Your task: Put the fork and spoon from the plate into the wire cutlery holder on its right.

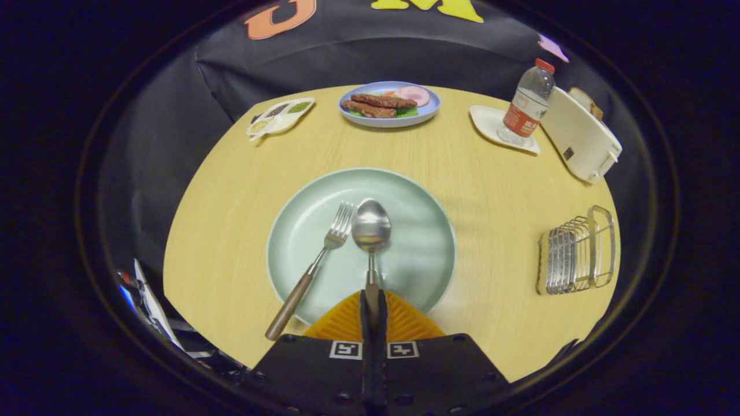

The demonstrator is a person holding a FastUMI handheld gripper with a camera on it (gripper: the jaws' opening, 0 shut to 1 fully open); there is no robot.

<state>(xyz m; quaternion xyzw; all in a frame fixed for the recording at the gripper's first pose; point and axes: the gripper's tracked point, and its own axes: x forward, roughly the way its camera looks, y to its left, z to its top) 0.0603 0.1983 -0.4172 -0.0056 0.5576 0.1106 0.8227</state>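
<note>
A pale wooden bench carries a green plate; the tool pinches the spoon by its handle, bowl pointing straight ahead (fork alongside, untouched); the wire cutlery holder stands well right.

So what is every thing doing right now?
gripper: shut on the spoon's handle
spoon: held, bowl over the green plate
fork: lying on the green plate, handle past the rim
green plate: on the table
wire cutlery holder: empty
water bottle: upright, capped
toaster: bread inside
</note>
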